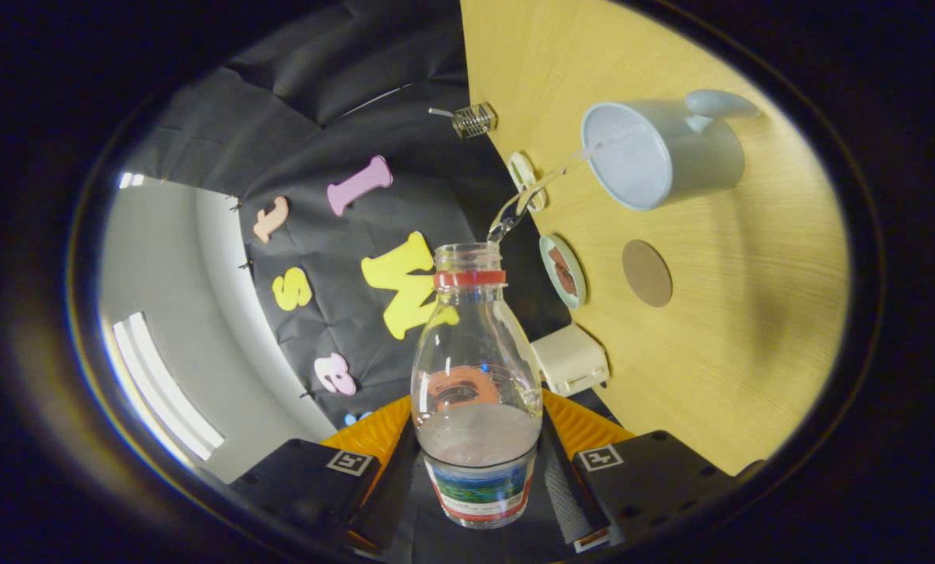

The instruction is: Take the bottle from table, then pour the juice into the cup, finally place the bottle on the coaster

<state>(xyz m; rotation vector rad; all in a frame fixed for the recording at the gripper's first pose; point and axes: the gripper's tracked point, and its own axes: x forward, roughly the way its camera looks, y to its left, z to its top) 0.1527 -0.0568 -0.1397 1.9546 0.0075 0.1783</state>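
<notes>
My gripper is shut on a clear plastic bottle with a red neck ring and no cap, held between both fingers and tipped toward the table. A thin clear stream leaves its mouth and arcs into the pale blue cup, which has a handle on its far side. Liquid remains in the lower part of the bottle. A round brown coaster lies on the wooden table just beside the cup, beyond the bottle's mouth.
Along the table's edge sit a small round dish, a cream box, a white ring-shaped item and a little wire coil. The black cloth wall stands behind that edge.
</notes>
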